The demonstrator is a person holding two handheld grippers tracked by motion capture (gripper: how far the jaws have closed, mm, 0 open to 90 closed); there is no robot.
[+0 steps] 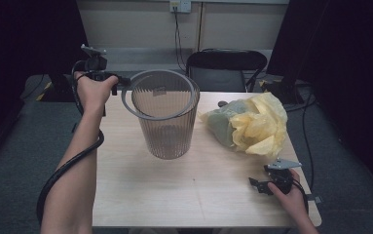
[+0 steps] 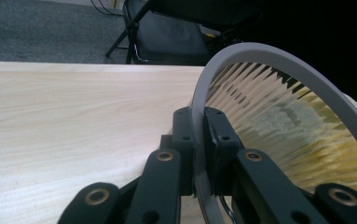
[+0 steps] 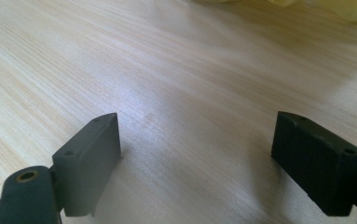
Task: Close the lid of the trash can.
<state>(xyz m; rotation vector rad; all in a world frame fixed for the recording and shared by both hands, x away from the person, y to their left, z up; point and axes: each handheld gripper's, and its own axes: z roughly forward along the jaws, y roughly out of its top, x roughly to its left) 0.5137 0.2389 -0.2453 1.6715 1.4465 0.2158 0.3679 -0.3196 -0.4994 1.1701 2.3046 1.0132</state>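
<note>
The grey ring (image 1: 158, 95) is clamped by the left claw (image 1: 124, 84) above the bin (image 1: 167, 131); the bags (image 1: 250, 122) lie unfitted; the right claw (image 1: 258, 185) is spread apart.

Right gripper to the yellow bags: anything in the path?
Nothing visible. The right gripper rests open on the table near its right front corner, with bare wood up to the yellow bags. The ribbed bin stands off to the left, its grey ring clamped in the left gripper.
</note>
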